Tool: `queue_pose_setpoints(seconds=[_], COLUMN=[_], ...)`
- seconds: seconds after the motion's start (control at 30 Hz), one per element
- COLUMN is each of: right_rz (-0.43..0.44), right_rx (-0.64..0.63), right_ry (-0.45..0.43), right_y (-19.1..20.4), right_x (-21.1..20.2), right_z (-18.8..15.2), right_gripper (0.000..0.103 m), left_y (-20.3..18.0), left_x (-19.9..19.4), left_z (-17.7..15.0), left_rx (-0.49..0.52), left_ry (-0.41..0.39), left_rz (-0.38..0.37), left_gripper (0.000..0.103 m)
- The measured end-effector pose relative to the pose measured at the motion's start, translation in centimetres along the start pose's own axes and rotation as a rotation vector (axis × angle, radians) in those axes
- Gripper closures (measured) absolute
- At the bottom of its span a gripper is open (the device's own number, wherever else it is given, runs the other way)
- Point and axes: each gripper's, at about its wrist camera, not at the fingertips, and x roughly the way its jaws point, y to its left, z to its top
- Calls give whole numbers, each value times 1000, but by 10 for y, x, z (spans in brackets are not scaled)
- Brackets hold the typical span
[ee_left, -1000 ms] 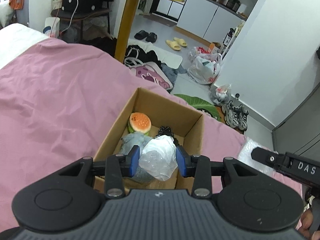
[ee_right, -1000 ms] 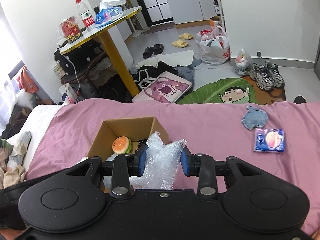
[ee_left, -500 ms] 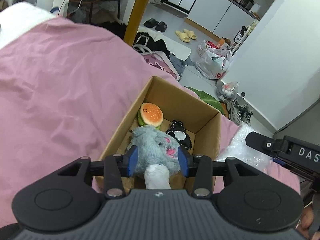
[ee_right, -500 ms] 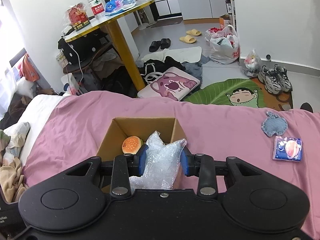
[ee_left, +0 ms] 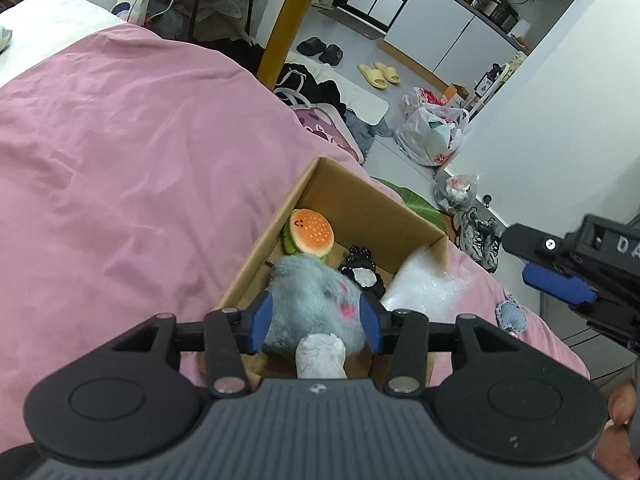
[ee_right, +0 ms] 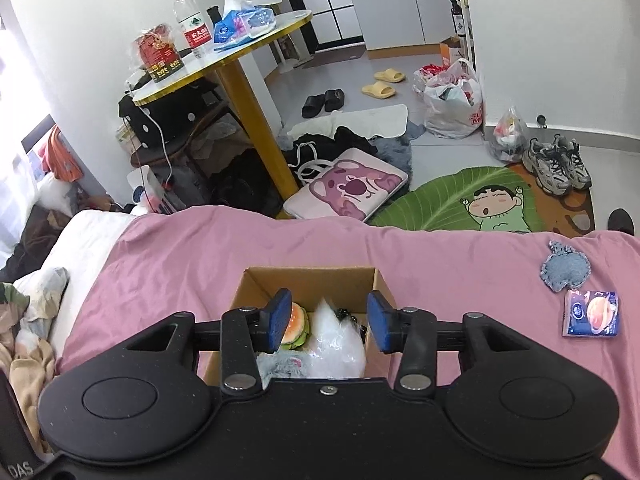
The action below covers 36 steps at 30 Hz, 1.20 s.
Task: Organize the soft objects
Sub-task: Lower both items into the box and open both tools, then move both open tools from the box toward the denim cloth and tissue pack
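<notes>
Cardboard box (ee_right: 312, 278) sits on pink bed cover (ee_left: 120, 152). Inside: burger plush (ee_left: 310, 232), grey plush toy (ee_left: 316, 300), black item (ee_left: 362, 264), bubble wrap (ee_right: 334, 340) at right side. Right hand-held gripper (ee_right: 328, 322) above box, pads spread wide, gripping nothing. Left hand-held gripper (ee_left: 316, 322) over near end, pads spread either side of grey plush toy; contact unclear. Denim patch (ee_right: 566, 271) and small packet (ee_right: 592, 314) lie on bed, right of box.

Matt brown cardboard is seen in the box (ee_right: 308, 280), fuzzy grey-blue plush in the stuffed toy (ee_left: 316, 300), crinkled glossy clear plastic in the bag (ee_right: 336, 344), and soft, creased pink cloth in the bedsheet (ee_left: 120, 152).
</notes>
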Motion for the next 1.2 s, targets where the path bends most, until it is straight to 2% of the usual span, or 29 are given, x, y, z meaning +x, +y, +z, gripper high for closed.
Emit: queue_pose_setpoints(seconds=[0.27,0.33,0.43,0.53,0.6,0.7,0.77,0.87,1.2], right_rz=[-14,-19,-25,-21,2,26,37,48,45], right_rx=[28,38,45,47,60,67,67,60,81], right_ry=[11,13,15,26,36,38,36,26,13], right_y=[-20,-27,-38,-48,-55,-64,-69,-76,-110], right_x=[-13,-16,-22,-27,-30,-35,-39,-44,-54], right_z=[-9,-11,-15,-18,-21,-22,-23,-24,-31], right_gripper=[56,54,51,37,25,14,8,2,0], left_y=[-7,-7,-11,-18,-22,-26,-30,-37,-61], left_x=[-5,-6,-9,-13,-16,-20,-23,-28,-37], left_z=[-1,0,-1,-4,-5,-7,-8,-11,-18], left_rx=[15,18,33,62,71,71,82,95,147], left_ry=[-18,-16,-24,-36,-41,-41,-46,-57,-94], left_rz=[23,43,67,79,81,89,119,124,135], left_gripper=[56,41,30,22,18,14,11,9,1])
